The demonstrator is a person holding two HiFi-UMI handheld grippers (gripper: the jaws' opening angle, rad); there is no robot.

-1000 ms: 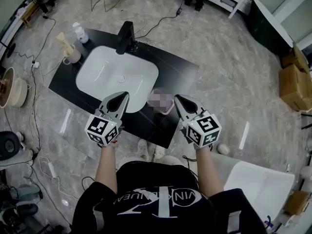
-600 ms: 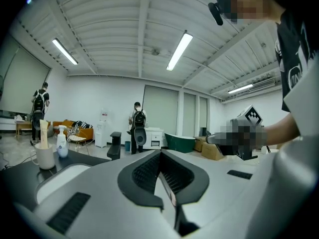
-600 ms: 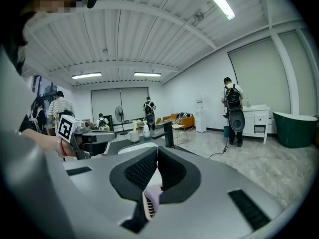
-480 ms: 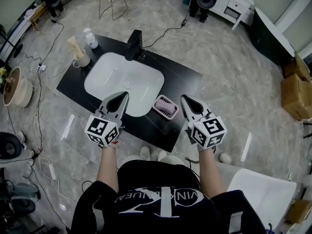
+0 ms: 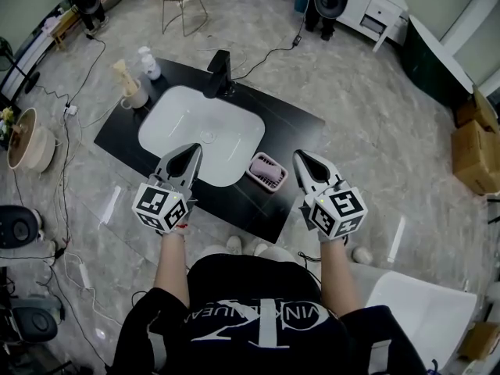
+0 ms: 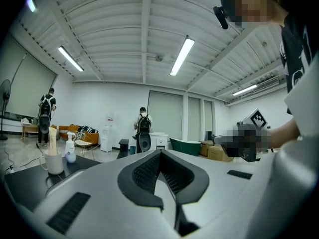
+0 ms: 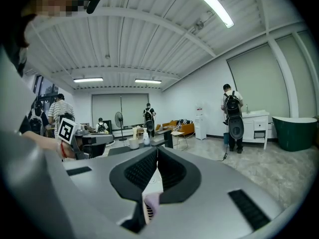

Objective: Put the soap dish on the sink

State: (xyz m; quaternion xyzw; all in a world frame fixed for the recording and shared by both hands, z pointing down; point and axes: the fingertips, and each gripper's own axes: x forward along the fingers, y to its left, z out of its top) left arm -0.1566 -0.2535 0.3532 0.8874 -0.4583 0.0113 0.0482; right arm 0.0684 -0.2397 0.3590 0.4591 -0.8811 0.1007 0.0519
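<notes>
The pink slatted soap dish (image 5: 267,171) lies on the black countertop (image 5: 291,125), just right of the white sink basin (image 5: 201,133). My left gripper (image 5: 190,148) hovers over the basin's near edge, shut and empty. To the dish's right, my right gripper (image 5: 300,156) is also shut, with nothing held. In the left gripper view the left gripper (image 6: 160,156) points level across the room, its jaws together. In the right gripper view a bit of the pink dish (image 7: 151,205) shows below the closed jaws of the right gripper (image 7: 155,153).
A black faucet (image 5: 219,73) stands behind the basin. A cup with brushes (image 5: 133,94) and a small bottle (image 5: 148,62) sit at the counter's far left. Cables cross the marble floor. Cardboard boxes (image 5: 476,143) stand at the right, and other people are farther back in the room.
Both grippers have lifted a little above the counter, still shut. The soap dish stays where it lay beside the basin.
</notes>
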